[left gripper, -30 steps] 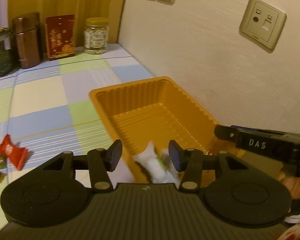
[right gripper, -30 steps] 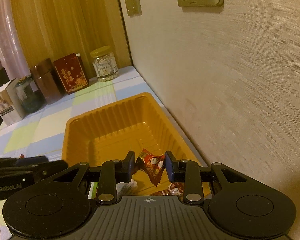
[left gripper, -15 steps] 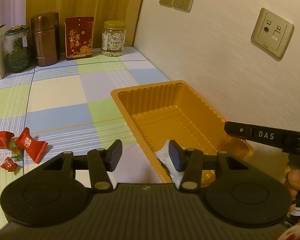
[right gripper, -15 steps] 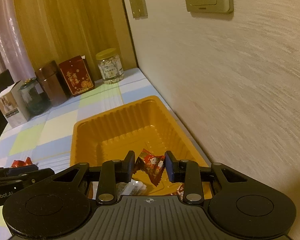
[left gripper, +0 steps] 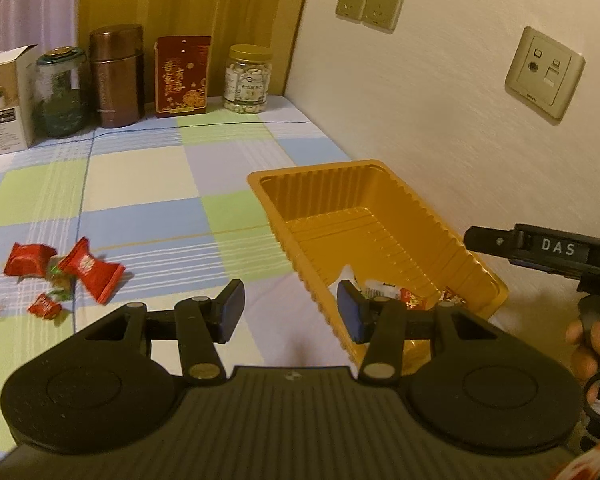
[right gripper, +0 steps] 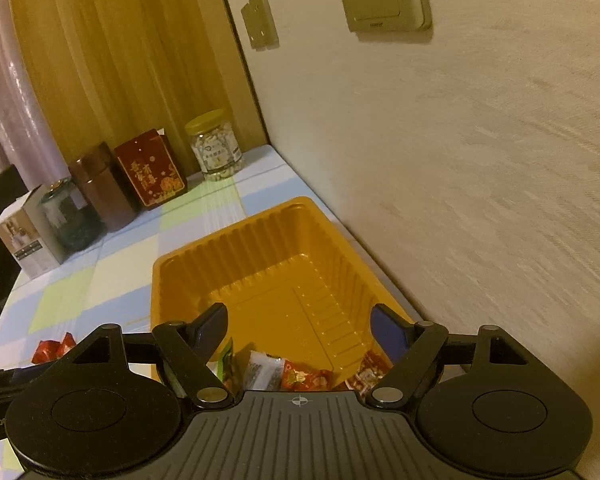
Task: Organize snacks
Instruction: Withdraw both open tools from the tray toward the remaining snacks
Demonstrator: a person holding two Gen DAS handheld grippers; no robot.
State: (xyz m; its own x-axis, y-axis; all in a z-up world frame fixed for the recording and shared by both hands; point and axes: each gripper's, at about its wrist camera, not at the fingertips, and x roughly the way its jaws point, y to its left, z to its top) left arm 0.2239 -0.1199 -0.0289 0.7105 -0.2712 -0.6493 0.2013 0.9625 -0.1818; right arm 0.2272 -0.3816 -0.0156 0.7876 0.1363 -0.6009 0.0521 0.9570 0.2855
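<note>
Orange tray (right gripper: 260, 272) on checked table (left gripper: 140, 184) by wall, wrapped snacks (right gripper: 300, 376) at its 6 o'clock end | right tongs (right gripper: 300, 328) released, spread above them | left tongs (left gripper: 290, 308) released, empty | loose red candies (left gripper: 88, 268) on table at 9 o'clock

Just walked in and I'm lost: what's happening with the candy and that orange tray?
A person holding a gripper in each hand is sorting snacks into the orange tray by the wall. A few wrapped snacks already lie at its near end. Both the right gripper and the left gripper are open and empty. More red candies wait on the checked tablecloth.
</note>
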